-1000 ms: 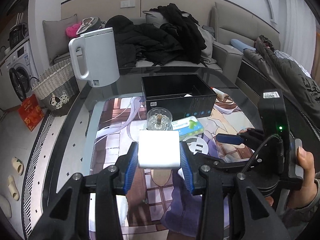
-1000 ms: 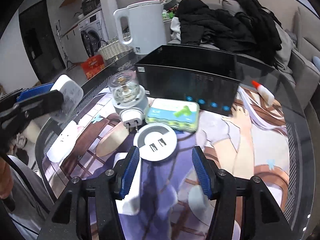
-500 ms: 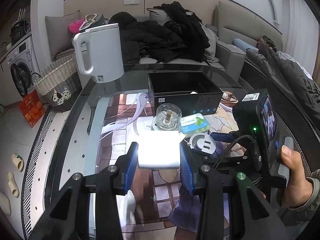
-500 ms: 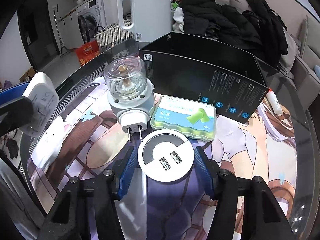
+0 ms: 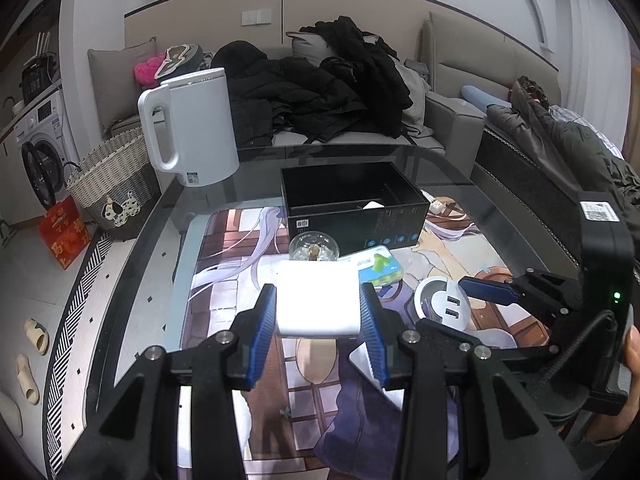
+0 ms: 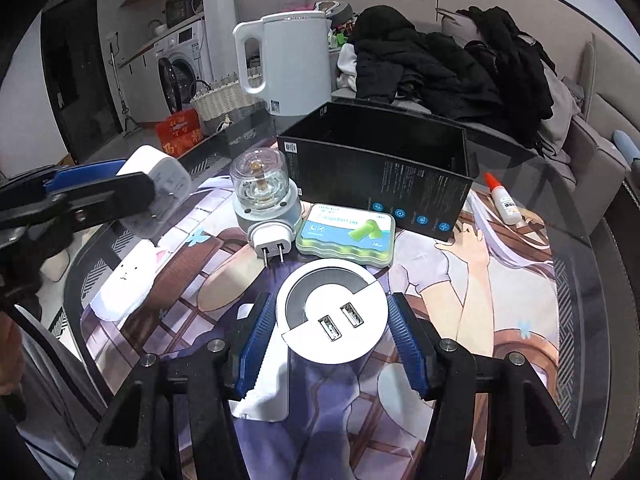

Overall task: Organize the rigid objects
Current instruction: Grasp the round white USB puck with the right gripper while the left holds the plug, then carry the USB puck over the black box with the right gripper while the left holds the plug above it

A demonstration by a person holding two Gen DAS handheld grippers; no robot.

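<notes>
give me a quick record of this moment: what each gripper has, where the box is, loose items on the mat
left gripper: shut on white plug adapter, held above the mat
right gripper: shut on round usb hub
black box: open top, behind the loose items
loose on mat: glass-domed plug-in device, green earplug case, white cat-face item
beside box: small glue bottle
behind box: white kettle
</notes>
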